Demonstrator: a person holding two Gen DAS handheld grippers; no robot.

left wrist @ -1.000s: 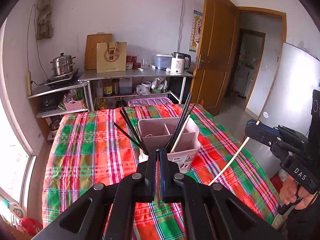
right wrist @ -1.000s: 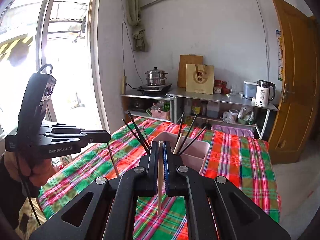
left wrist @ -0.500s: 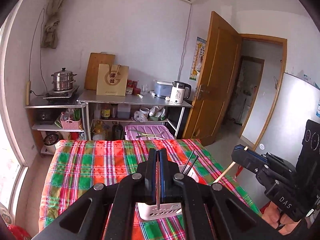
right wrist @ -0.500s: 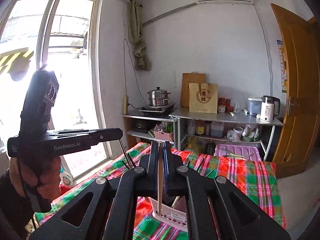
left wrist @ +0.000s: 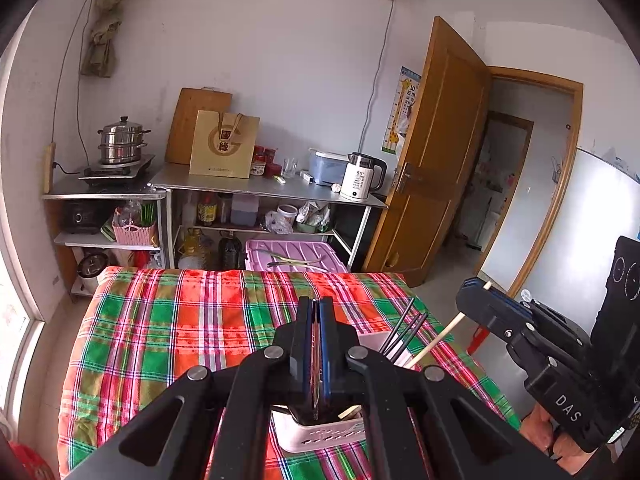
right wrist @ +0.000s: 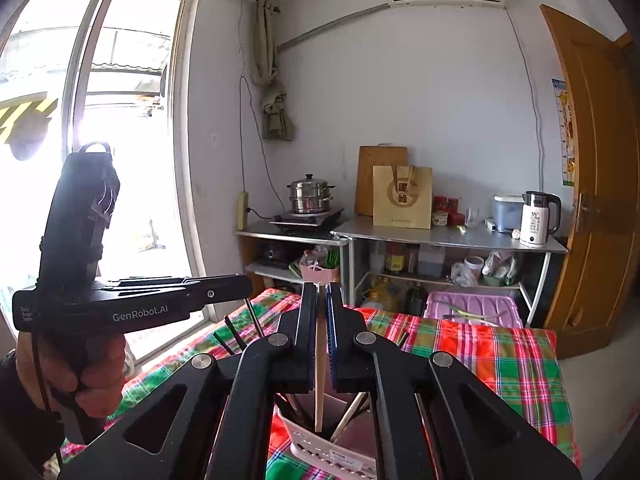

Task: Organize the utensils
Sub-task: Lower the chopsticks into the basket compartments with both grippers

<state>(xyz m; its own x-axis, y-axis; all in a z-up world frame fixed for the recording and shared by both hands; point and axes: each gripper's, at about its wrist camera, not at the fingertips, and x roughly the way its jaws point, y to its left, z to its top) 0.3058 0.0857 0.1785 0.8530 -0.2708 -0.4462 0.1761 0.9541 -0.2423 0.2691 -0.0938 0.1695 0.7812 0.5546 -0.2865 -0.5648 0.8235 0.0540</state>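
Observation:
A pale pink utensil holder stands on the plaid-covered table, mostly hidden under my grippers; it also shows in the right wrist view. Several black chopsticks lean in it. My left gripper is shut on a thin dark chopstick that hangs down over the holder. My right gripper is shut on a pale wooden chopstick whose lower end is inside the holder. The right gripper and wooden chopstick also show in the left wrist view.
Metal shelves along the far wall carry a steamer pot, a paper bag, a kettle and jars. A lilac crate sits beyond the table. A window is on the left, an open door on the right.
Both grippers have tilted up and come closer over the holder, which has dropped to the bottom of both views. The wooden chopstick's tip has gone down into the holder.

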